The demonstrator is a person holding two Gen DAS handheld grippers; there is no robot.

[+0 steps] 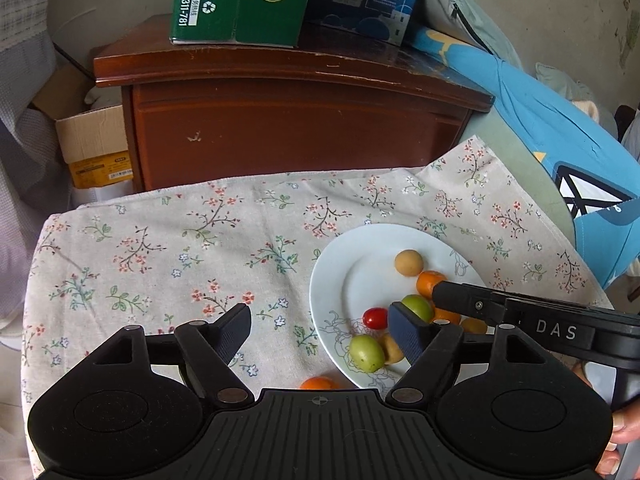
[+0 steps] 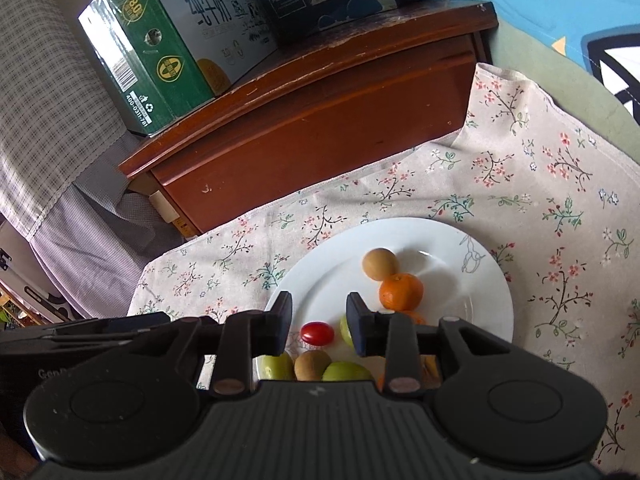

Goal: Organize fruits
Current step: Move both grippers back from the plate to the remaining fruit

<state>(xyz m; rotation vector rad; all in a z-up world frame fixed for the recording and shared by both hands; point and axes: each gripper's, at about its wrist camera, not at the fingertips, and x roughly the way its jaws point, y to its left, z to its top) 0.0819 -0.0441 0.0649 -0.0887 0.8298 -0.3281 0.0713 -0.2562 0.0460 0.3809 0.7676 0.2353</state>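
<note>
On the left, the left tongs [image 1: 320, 330] are wide apart and hold nothing. Just under them, one small orange [image 1: 317, 383] sits alone on the flowered cloth [image 1: 168, 240] over the tabletop, next to the rim of the white plate [image 1: 332, 276]. It looks like the last fruit still off the plate. I think the step now is to pick it up. To do that well, bring the tongs straight down, one side on each side of the orange, and squeeze softly so it does not pop out and roll away. Then lift it over the rim and set it in the bare part of the plate.

In the middle, the plate holds the rest: green plums [image 1: 366, 353], a red cherry tomato [image 1: 375, 318], tan round fruits [image 1: 408, 263] and more oranges [image 1: 429, 282].

On the right, the right tongs [image 2: 319, 322] hang over the plate, above the cherry tomato. They are apart too, with nothing in them. They should stay out of the way so the two tongs do not bump.

Words to read: the green box [image 1: 236, 0] on the wooden cabinet [image 1: 288, 120] says "400-0311-781". From the other side it says "纯牛奶". The right tongs' body says "DAS" [image 1: 556, 330].
</note>
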